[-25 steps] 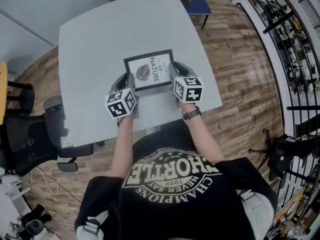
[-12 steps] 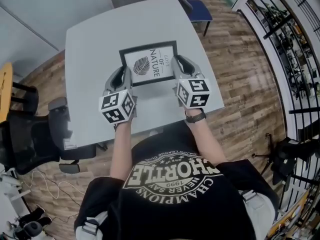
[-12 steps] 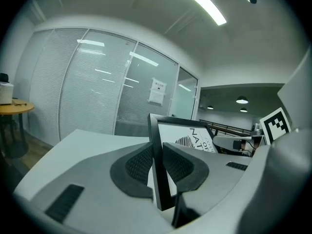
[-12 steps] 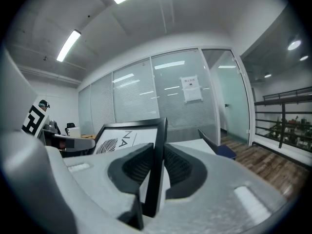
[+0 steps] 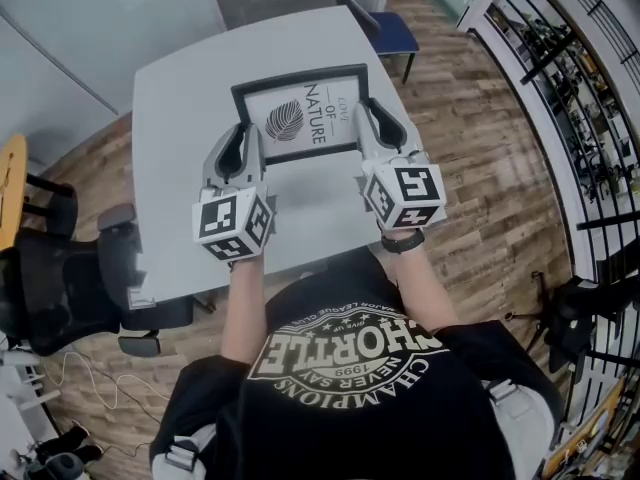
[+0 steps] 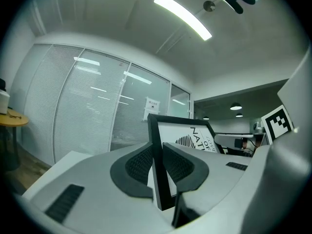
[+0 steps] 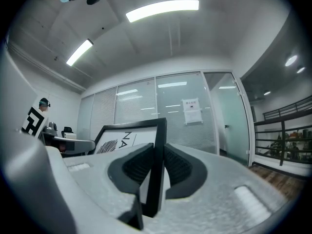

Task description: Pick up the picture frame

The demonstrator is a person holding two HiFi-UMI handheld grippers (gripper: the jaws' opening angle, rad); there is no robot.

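Note:
A black picture frame (image 5: pixel 300 111) with a white print of a leaf and lettering hangs in the air above the grey table (image 5: pixel 175 198), held level between both hands. My left gripper (image 5: pixel 243 140) is shut on its left edge, and in the left gripper view the black frame edge (image 6: pixel 157 165) sits clamped between the dark pads. My right gripper (image 5: pixel 363 118) is shut on the right edge; the right gripper view shows that frame edge (image 7: pixel 157 165) pinched the same way. Both grippers point level toward the glass wall.
A black office chair (image 5: pixel 70 278) stands at the table's left and a blue chair (image 5: pixel 385 23) at its far end. A black railing (image 5: pixel 570 78) runs along the right over wood flooring. Glass partitions (image 7: pixel 195 116) close the room ahead.
Both grippers have risen together with the picture frame, which has left the table top and now looks larger and higher in the head view.

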